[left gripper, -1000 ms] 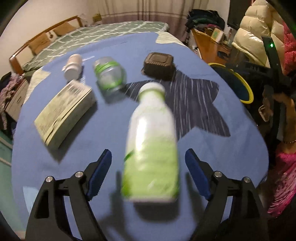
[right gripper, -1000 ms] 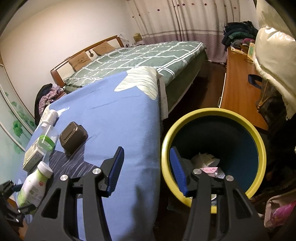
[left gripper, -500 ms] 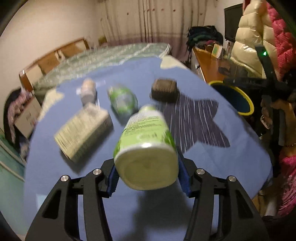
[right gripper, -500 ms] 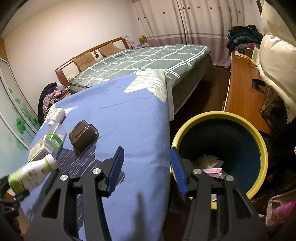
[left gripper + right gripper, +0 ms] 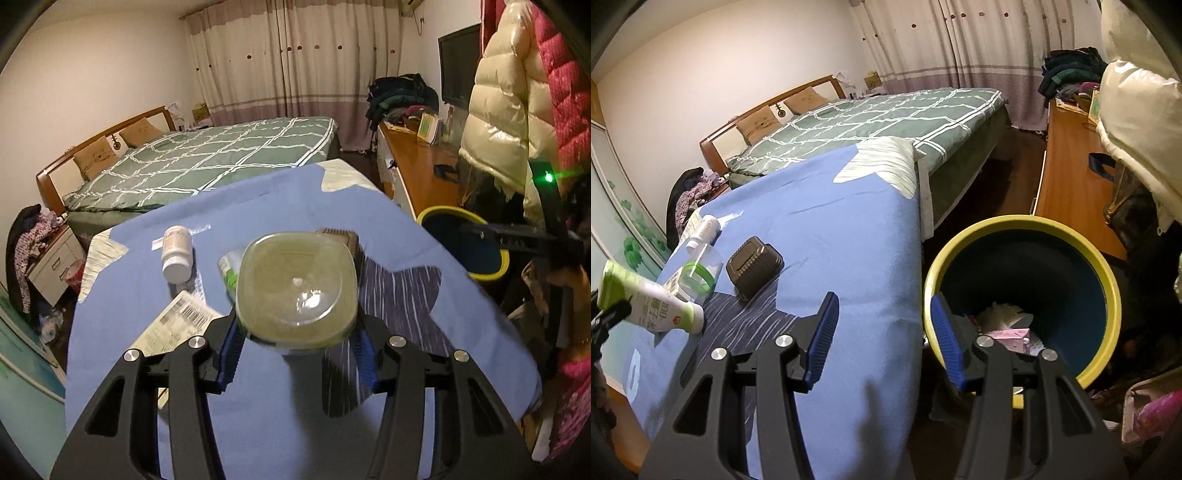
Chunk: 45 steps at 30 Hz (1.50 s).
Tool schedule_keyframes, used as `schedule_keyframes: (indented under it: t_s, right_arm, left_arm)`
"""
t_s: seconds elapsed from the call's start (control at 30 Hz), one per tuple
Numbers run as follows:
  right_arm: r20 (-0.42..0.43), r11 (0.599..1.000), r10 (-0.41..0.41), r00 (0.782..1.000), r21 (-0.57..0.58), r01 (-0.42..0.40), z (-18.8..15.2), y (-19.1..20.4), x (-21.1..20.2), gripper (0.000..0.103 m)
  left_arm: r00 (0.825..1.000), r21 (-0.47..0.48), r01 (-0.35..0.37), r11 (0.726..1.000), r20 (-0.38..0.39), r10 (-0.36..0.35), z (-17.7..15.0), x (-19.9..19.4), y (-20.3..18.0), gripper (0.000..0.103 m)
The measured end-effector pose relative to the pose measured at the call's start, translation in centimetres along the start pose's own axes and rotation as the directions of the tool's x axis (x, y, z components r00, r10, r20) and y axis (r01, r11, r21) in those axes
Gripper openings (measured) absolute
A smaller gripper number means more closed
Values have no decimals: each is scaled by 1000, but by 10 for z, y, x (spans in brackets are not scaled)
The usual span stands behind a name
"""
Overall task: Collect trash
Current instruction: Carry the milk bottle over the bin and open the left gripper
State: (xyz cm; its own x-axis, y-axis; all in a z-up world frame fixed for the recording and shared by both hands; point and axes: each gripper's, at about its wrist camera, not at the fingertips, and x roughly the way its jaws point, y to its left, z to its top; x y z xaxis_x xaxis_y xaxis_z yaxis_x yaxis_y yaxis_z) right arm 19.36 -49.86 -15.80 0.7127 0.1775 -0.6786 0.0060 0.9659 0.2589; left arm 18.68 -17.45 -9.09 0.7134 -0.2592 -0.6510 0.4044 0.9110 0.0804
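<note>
My left gripper is shut on a white and green plastic bottle, held off the blue cloth with its base facing the camera; the right wrist view shows the bottle lifted and tilted at far left. On the cloth lie a white pill bottle, a clear cup with a green band, a dark brown box and a printed carton. My right gripper is open and empty above the rim of the yellow bin.
The bin holds paper scraps and stands on the floor beside the cloth's right edge. A green bed lies behind the table. A wooden desk and hanging coats are at right.
My left gripper closed on the bottle and lifted it off the cloth, tipping it so its base faces the camera. My right gripper stayed open over the bin rim.
</note>
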Motion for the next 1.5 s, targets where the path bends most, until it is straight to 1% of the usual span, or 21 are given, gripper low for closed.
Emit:
schedule_keyframes:
  t_s: [0.17, 0.37, 0.53, 0.67, 0.87, 0.9, 0.93, 0.97, 1.07, 1.17, 1.27, 1.3, 1.33, 1.37, 1.43, 1.5]
  right_arm:
    - [6, 1000, -8, 1000, 0, 8, -3, -3, -6, 49]
    - [29, 1000, -10, 1000, -1, 10, -7, -3, -18, 49]
    - [78, 999, -52, 996, 10, 51, -9, -12, -40, 49]
    - [107, 995, -101, 989, 26, 98, -10, -29, -57, 49]
    - [128, 983, -175, 976, 76, 166, -19, -59, -81, 49]
    - [126, 979, -192, 973, 86, 182, -22, -64, -85, 49]
    - [123, 976, -207, 971, 96, 196, -24, -69, -87, 49]
    - [119, 972, -221, 968, 108, 209, -28, -75, -90, 49]
    - [100, 964, -246, 964, 134, 232, -36, -89, -94, 49]
    - [83, 956, -264, 961, 155, 249, -41, -98, -94, 50]
    - [70, 951, -276, 959, 162, 262, -42, -101, -92, 50]
    - [69, 951, -276, 959, 163, 262, -43, -101, -92, 51]
    - [70, 951, -276, 959, 163, 262, -43, -101, -91, 53]
    - [72, 952, -275, 959, 161, 261, -43, -100, -92, 53]
    - [72, 953, -274, 959, 157, 261, -43, -97, -89, 53]
    - [70, 953, -272, 960, 155, 259, -42, -93, -86, 53]
  left_arm:
    - [1000, -5, 15, 1000, 20, -15, 11, 1, 1, 51]
    - [999, 9, 39, 999, 21, -39, 18, 0, -7, 51]
    - [996, 39, 82, 996, 33, -83, 37, 0, -28, 51]
    - [988, 65, 144, 987, 39, -146, 61, 7, -51, 51]
    - [965, 137, 255, 957, 23, -260, 104, 37, -113, 51]
    - [956, 149, 288, 946, 9, -292, 113, 49, -129, 51]
    - [951, 156, 305, 939, -1, -309, 118, 56, -140, 51]
    - [941, 169, 337, 926, -20, -339, 125, 69, -157, 51]
    - [919, 196, 393, 898, -64, -388, 141, 101, -202, 51]
    - [910, 225, 414, 882, -91, -404, 149, 130, -242, 51]
    - [905, 231, 425, 875, -120, -408, 148, 150, -266, 51]
    - [903, 227, 429, 874, -139, -407, 145, 157, -273, 53]
    - [903, 220, 428, 876, -142, -406, 142, 160, -276, 72]
    - [908, 210, 418, 884, -122, -401, 140, 157, -275, 84]
    - [913, 211, 409, 888, -99, -397, 136, 149, -273, 84]
    - [920, 201, 393, 897, -73, -386, 134, 134, -260, 89]
